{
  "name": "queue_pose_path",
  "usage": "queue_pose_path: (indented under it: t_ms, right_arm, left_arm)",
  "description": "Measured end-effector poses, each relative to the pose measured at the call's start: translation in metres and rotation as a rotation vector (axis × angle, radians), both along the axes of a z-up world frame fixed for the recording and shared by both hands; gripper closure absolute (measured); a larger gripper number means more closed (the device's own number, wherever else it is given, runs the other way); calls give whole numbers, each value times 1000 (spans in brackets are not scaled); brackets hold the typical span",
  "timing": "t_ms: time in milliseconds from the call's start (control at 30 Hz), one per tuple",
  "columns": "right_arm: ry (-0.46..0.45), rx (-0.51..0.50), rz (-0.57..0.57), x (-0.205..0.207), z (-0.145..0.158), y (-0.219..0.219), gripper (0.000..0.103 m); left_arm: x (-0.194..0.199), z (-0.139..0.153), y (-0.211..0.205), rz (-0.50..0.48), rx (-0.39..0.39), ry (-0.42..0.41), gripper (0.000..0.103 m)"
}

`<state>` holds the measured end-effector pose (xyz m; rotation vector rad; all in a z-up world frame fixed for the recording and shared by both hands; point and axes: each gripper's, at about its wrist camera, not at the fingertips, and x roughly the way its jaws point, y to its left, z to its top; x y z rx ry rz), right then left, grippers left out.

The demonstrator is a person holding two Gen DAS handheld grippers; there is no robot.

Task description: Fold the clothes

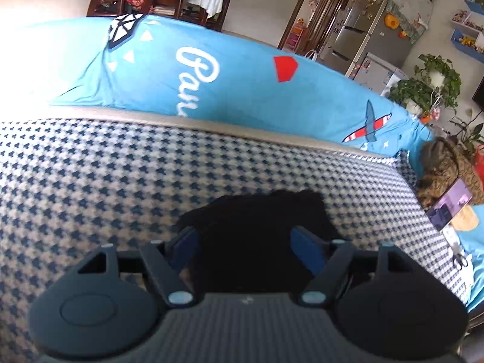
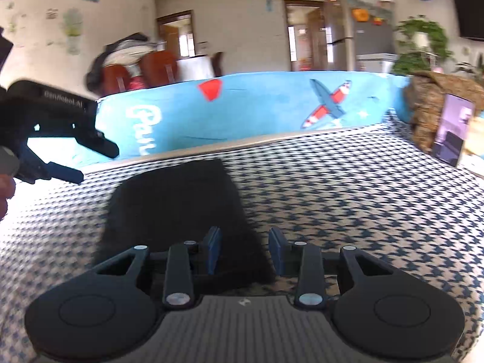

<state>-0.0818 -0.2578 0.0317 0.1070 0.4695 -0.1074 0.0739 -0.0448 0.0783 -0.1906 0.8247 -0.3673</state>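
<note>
Both tongs are released: left tongs (image 1: 246,243) and right tongs (image 2: 244,249) straddle the folded black garment (image 2: 178,208) on the houndstooth sofa cover (image 2: 348,199). Lift clear without snagging it.

- The sofa seat (image 2: 348,211) wore a blue-and-white houndstooth cover.
- A folded black garment (image 2: 175,205) lay flat on that seat, near its front edge.

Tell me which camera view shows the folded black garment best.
The right wrist view: the folded black garment lies there as a nearly whole rectangle on the blue-and-white houndstooth cover, its far edge and both sides visible. The left wrist view shows only a dark, featureless patch partly hidden behind that gripper's open jaws.
</note>
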Motion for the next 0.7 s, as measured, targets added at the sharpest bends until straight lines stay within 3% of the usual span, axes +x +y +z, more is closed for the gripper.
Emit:
queue_pose_path:
  t_ms: [167, 300, 400, 500, 700]
  right_arm:
    - [6, -24, 99, 2, -4, 14, 68]
    - [61, -33, 57, 14, -16, 11, 68]
    - [86, 15, -4, 24, -24, -3, 68]
    - [98, 76, -43, 32, -31, -15, 67]
    - [101, 105, -88, 36, -32, -20, 61]
  left_arm:
    - [-16, -15, 18, -18, 43, 43, 29]
    - [-20, -29, 25, -18, 37, 63, 27]
    - [-20, -42, 25, -19, 18, 101, 26]
    - [-20, -51, 19, -29, 39, 109, 23]
    - [-16, -64, 14, -17, 61, 147, 21]
